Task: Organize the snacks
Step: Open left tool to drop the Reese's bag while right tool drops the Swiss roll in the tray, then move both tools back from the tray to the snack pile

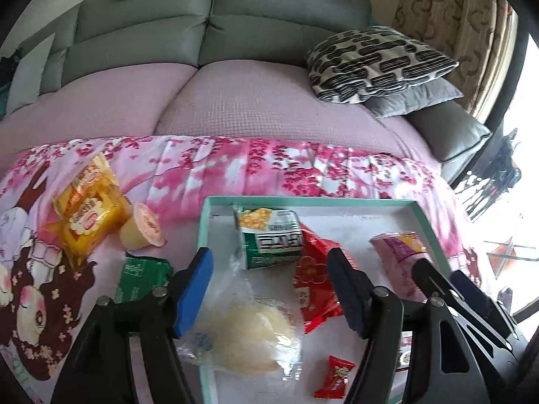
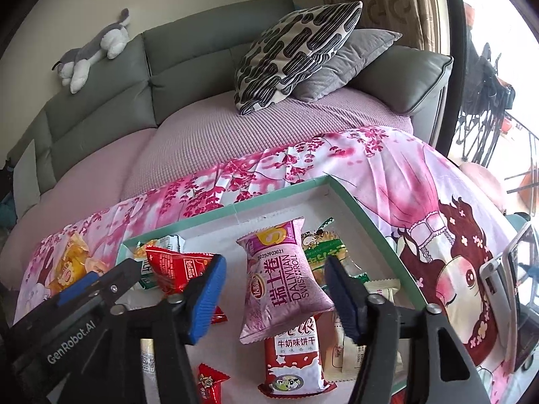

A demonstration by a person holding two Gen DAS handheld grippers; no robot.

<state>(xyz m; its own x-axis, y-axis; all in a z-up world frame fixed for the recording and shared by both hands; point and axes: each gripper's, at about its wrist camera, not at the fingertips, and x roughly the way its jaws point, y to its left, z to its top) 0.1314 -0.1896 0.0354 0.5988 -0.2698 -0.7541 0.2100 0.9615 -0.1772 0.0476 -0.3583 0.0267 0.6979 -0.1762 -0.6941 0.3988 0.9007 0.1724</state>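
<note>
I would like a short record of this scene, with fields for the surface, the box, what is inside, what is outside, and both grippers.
surface: pink flowered blanket in front of a grey sofa
box: shallow, teal rim
inside: pink roll packet, red packet, green-white packet, clear bag, small red candy
outside: yellow packets, jelly cup, green packet
left gripper: open, over the clear bag
right gripper: open, around the pink roll packet

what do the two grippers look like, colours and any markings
Both are matte black scissor-style linkages with round silver pivot pins. The left gripper carries ribbed blue rubber pads on its fingers, one looking bright blue and the other darker navy. The right gripper has the same blue pads. White "GenRobot.AI" lettering is printed on the other gripper's black body in the right wrist view. No cables or sleeves show.
</note>
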